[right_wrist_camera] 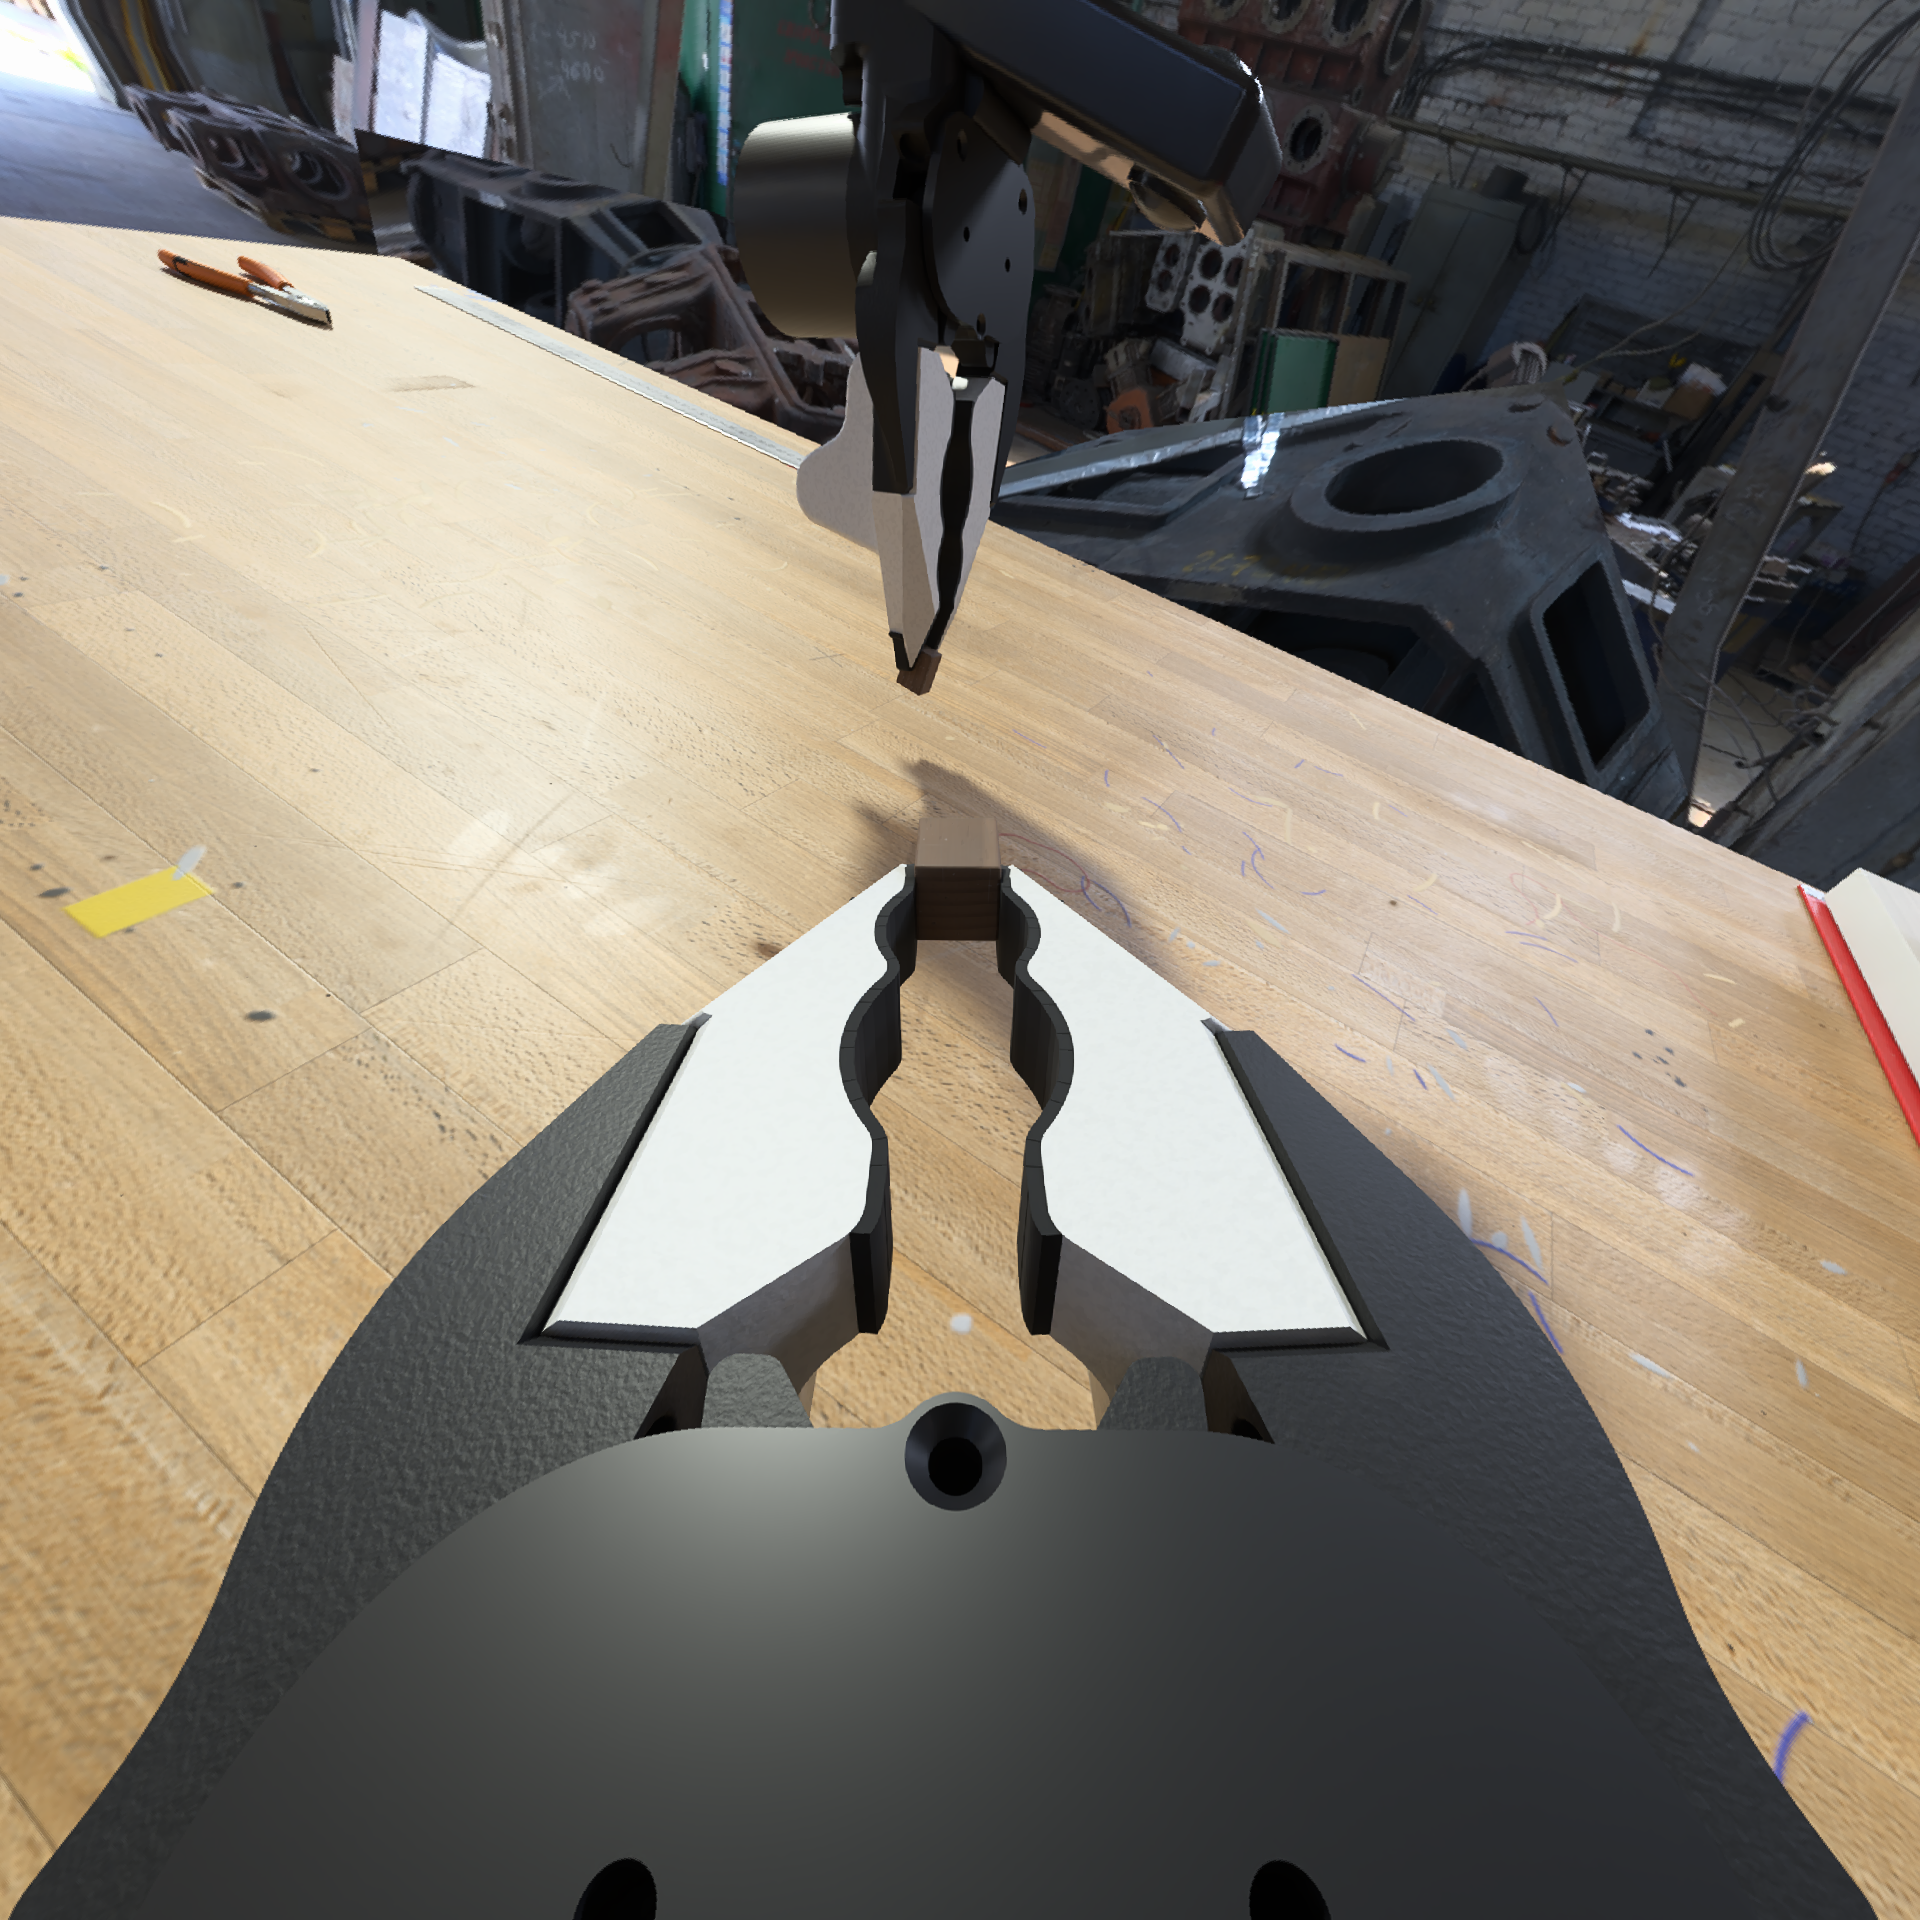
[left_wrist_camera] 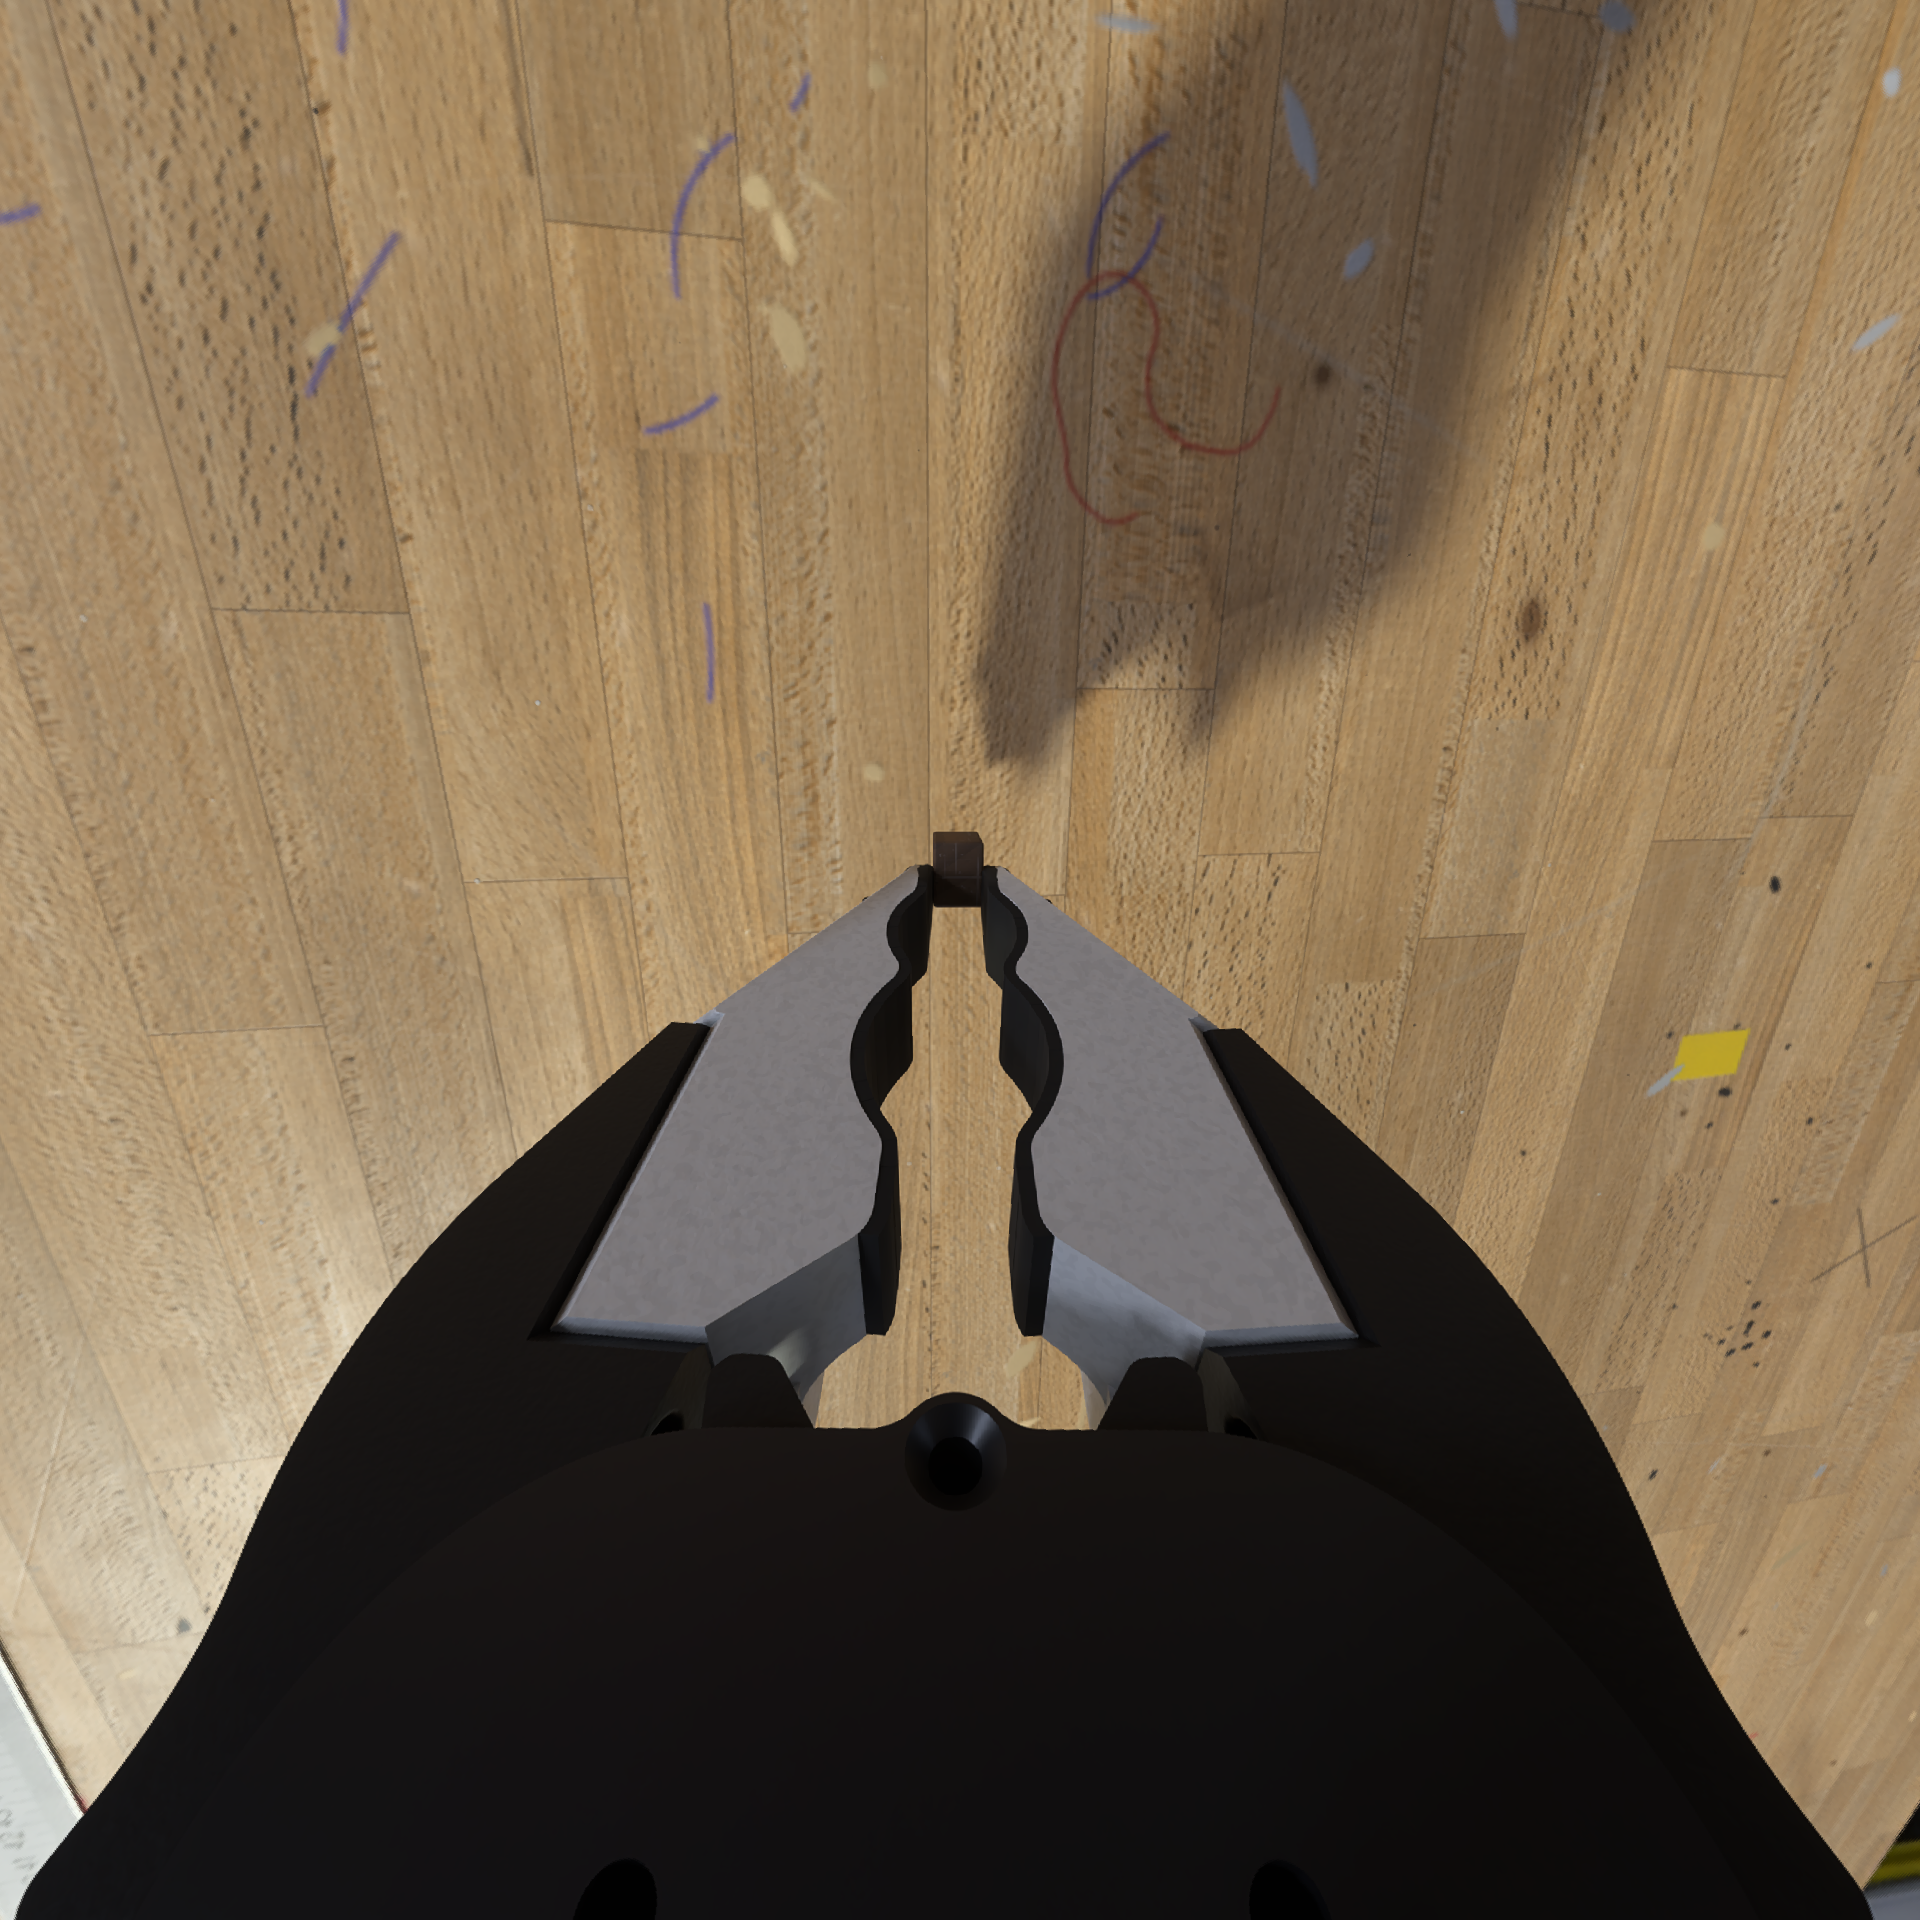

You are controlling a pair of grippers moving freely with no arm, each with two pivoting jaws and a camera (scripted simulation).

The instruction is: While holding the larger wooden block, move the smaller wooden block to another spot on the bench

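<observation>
My left gripper is shut on the smaller wooden block, a small dark brown cube, and holds it in the air, pointing down at the wooden bench. In the right wrist view the left gripper hangs above the bench with that small block at its tips. My right gripper is shut on the larger wooden block, brown with a lighter top face, held low over the bench. The left gripper is ahead of and above the right one.
A yellow tape patch lies on the bench at left, also in the left wrist view. Orange-handled pliers and a metal ruler lie at the far edge. A red and white flat piece sits at right. Machinery stands beyond the bench edge.
</observation>
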